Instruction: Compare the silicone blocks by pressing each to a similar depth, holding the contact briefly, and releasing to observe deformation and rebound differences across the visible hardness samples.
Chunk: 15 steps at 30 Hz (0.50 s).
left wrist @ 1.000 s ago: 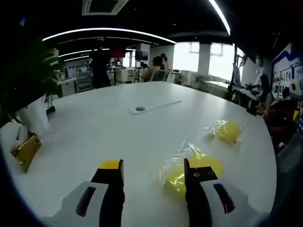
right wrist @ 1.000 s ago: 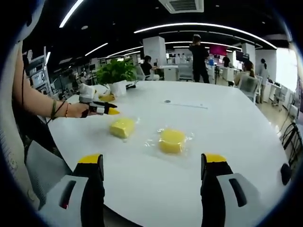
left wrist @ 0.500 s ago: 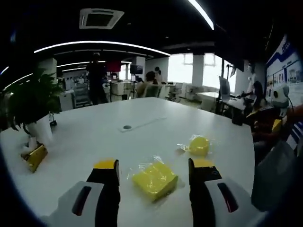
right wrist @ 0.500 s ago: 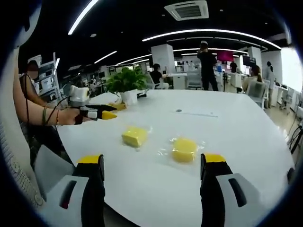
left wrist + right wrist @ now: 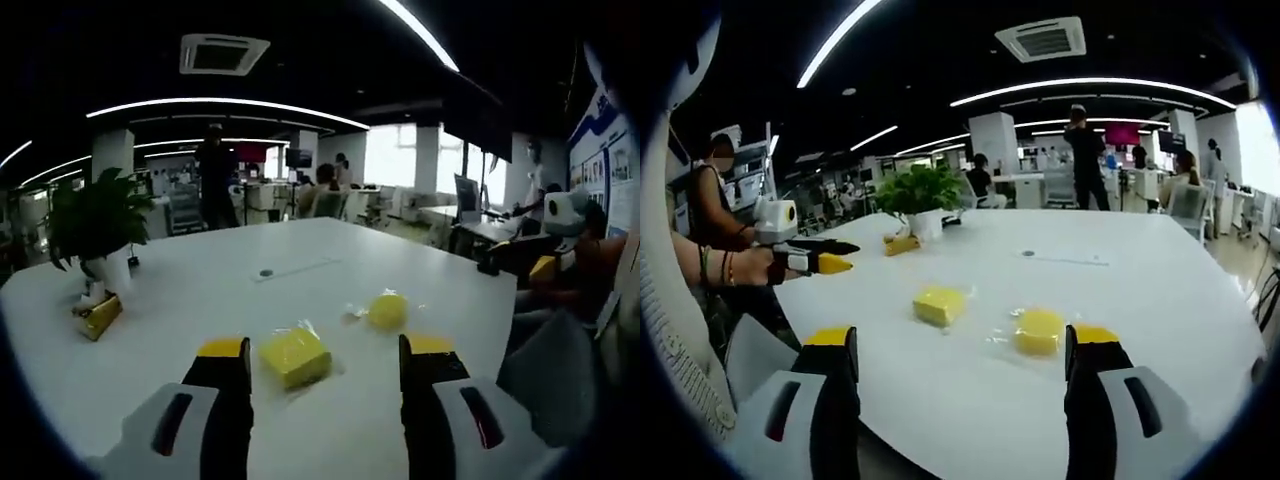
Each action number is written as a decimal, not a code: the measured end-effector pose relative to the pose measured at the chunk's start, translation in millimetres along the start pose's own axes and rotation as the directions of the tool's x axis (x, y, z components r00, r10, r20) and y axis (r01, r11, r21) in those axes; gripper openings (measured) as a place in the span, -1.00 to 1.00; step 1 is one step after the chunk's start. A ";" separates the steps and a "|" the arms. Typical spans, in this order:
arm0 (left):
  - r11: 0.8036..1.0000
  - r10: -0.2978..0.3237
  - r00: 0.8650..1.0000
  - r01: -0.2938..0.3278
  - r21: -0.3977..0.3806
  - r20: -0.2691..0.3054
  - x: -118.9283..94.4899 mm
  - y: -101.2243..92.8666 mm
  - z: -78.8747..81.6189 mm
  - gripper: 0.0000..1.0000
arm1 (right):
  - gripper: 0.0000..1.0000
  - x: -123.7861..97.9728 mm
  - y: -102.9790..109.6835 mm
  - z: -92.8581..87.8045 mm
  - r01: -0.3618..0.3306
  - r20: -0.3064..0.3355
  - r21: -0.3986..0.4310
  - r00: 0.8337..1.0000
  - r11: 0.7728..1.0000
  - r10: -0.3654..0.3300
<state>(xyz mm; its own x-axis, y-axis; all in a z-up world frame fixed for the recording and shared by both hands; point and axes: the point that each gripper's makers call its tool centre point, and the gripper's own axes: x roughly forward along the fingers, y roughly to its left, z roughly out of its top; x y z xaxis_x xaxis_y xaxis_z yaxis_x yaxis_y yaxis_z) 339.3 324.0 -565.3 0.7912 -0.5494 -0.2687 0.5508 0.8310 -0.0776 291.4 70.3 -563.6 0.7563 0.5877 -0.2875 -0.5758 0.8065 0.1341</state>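
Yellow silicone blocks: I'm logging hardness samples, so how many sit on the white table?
2. A square yellow silicone block lies nearer the potted plant; a round yellow silicone block lies beside it, apart. Both are plastic-wrapped. None seem hidden.

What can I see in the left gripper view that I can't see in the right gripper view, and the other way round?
The left gripper view alone looks toward bright windows behind the table. The right gripper view alone catches the person's forearm holding the left gripper out over the table edge. Both share the white table, the square yellow block, the round yellow block, each in clear wrap, the potted plant, and open jaws at the bottom.
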 end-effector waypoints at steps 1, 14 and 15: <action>1.000 0.013 1.000 -0.013 -0.006 0.004 -5.7 -1.0 -0.9 0.18 | 0.57 -1.6 0.3 -1.1 -0.002 0.003 0.001 1.000 1.000 0.002; 1.000 0.025 0.999 -0.024 0.008 -0.043 -38.9 -31.8 -20.3 0.32 | 0.57 -20.4 -0.4 -23.3 0.013 -0.001 0.044 1.000 0.999 -0.013; 1.000 0.024 0.998 -0.023 0.019 -0.051 -40.6 -34.2 -21.3 0.32 | 0.57 -21.1 -1.0 -24.3 0.015 -0.003 0.045 1.000 0.999 -0.015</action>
<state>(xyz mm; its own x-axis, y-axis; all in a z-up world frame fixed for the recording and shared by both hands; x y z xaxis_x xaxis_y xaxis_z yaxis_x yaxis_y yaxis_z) 282.7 319.8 -572.2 0.7897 -0.5240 -0.3190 0.5371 0.8418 -0.0534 268.5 55.6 -580.7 0.7637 0.5756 -0.2924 -0.5499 0.8172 0.1726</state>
